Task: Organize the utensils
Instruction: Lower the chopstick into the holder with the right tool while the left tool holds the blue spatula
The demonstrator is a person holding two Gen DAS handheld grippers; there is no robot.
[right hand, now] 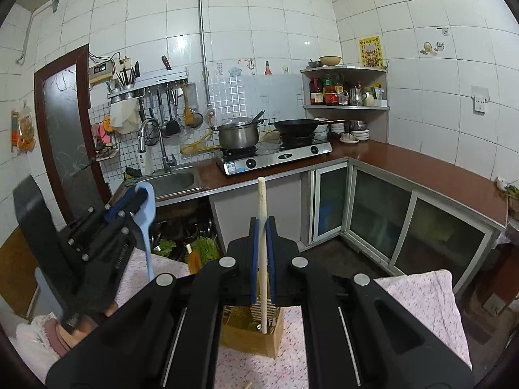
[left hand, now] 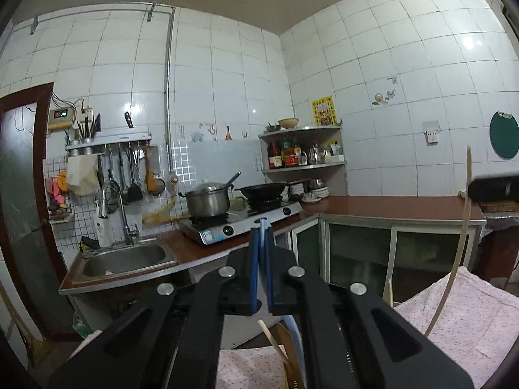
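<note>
The right tongs (right hand: 262, 227) are clenched on a pale, round wooden chopstick (right hand: 262, 201) standing upright, its lower end inside a wooden box (right hand: 249, 337) on the pink-clothed surface (right hand: 421, 308) below. The left tongs (right hand: 138, 199) grip a light-blue plastic spoon (right hand: 147, 214) hanging downward.

surface: pink floral cloth (right hand: 421, 304) | on it: wooden utensil box (right hand: 249, 337)

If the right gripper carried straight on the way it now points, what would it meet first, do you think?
Probably nothing close. The right gripper, shut on a pale chopstick, aims over open floor toward the cabinet front under the stove. Depth is unclear, but that panel looks first in line.
</note>
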